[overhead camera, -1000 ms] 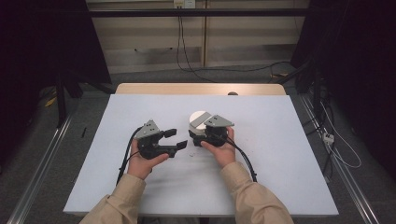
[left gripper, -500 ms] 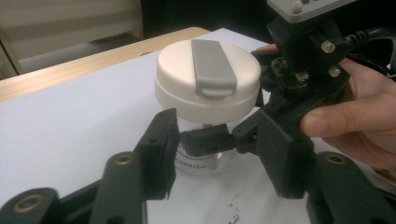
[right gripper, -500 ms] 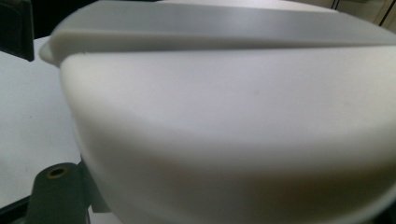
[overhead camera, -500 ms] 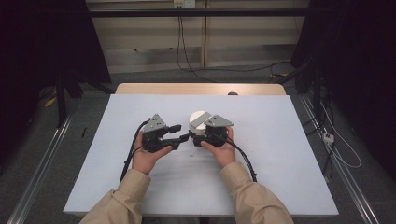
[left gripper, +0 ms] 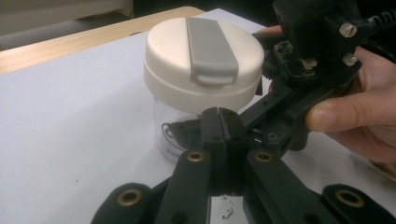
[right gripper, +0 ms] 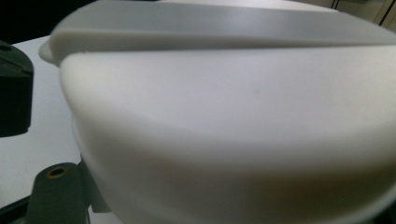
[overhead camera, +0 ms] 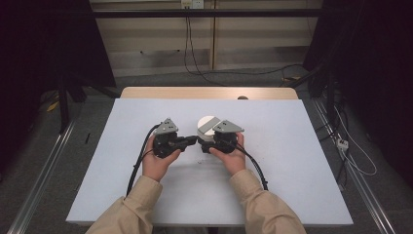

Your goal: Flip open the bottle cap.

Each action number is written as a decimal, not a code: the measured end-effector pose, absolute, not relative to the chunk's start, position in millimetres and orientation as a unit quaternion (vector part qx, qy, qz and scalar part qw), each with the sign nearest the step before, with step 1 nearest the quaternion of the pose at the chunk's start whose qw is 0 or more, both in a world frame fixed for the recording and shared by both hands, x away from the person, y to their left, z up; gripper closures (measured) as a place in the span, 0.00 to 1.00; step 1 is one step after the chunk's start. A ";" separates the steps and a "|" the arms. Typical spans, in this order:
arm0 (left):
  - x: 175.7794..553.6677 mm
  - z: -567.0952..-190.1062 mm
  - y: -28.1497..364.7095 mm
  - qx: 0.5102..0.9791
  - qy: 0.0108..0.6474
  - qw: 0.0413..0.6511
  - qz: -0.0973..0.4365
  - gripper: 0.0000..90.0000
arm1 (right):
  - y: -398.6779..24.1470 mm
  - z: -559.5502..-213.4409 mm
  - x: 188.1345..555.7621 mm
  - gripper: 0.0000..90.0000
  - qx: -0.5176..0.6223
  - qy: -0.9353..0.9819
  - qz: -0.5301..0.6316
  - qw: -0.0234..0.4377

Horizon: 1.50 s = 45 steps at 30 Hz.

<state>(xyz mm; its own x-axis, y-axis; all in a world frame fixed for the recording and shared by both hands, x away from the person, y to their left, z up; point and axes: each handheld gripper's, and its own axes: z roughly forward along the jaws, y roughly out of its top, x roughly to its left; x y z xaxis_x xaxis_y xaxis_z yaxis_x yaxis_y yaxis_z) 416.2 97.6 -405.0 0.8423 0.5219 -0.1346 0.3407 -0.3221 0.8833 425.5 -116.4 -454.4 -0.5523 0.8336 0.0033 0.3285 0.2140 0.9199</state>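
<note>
1. A white table point(overhead camera: 292, 170) is seen from above, its far edge a strip of bare light wood point(overhead camera: 209, 92).
2. A small clear jar point(left gripper: 170, 126) with a cream lid point(overhead camera: 206, 123) and a grey strap point(left gripper: 208, 46) across the lid stands upright near the middle of the table, just beyond the two hands.
3. The left gripper point(overhead camera: 189, 142) is held low over the table in the left hand point(overhead camera: 157, 163), its tips pointing right toward the jar; in the left gripper view its jaws are seen pressed together, empty, just in front of the jar's clear wall.
4. The right gripper point(overhead camera: 203, 145) is held in the right hand point(overhead camera: 233, 157) close against the jar; its jaws are seen set to either side of the jar below the lid, but whether they clamp it cannot be told.
5. Beige sleeves point(overhead camera: 134, 207) enter from the near edge.
6. Black cables point(overhead camera: 136, 163) trail from both grippers toward the near side.
7. Beyond the table, a grey floor point(overhead camera: 160, 80), loose cables point(overhead camera: 243, 73) and pale wall panels point(overhead camera: 243, 34) are seen; dark curtains point(overhead camera: 44, 44) flank both sides.
</note>
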 end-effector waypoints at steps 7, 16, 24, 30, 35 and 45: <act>419.4 -403.8 93.8 0.808 0.276 0.513 0.086 1.00 | -116.2 -454.3 425.3 0.20 0.396 0.735 0.486 0.259; 422.1 -401.1 87.5 0.810 0.276 0.512 0.078 1.00 | -116.1 -454.5 425.2 0.20 0.396 0.735 0.486 0.260; 422.6 -397.7 84.4 0.810 0.277 0.511 0.079 1.00 | -116.3 -454.7 425.2 0.20 0.395 0.734 0.487 0.260; 422.5 -394.5 84.3 0.805 0.283 0.515 0.082 1.00 | -116.2 -454.9 425.2 0.20 0.395 0.734 0.487 0.260; 423.7 -390.2 83.6 0.803 0.282 0.518 0.080 1.00 | -116.1 -455.0 425.2 0.20 0.395 0.734 0.487 0.261; 426.4 -379.5 80.0 0.800 0.285 0.521 0.086 1.00 | -116.2 -455.2 425.2 0.20 0.395 0.734 0.487 0.260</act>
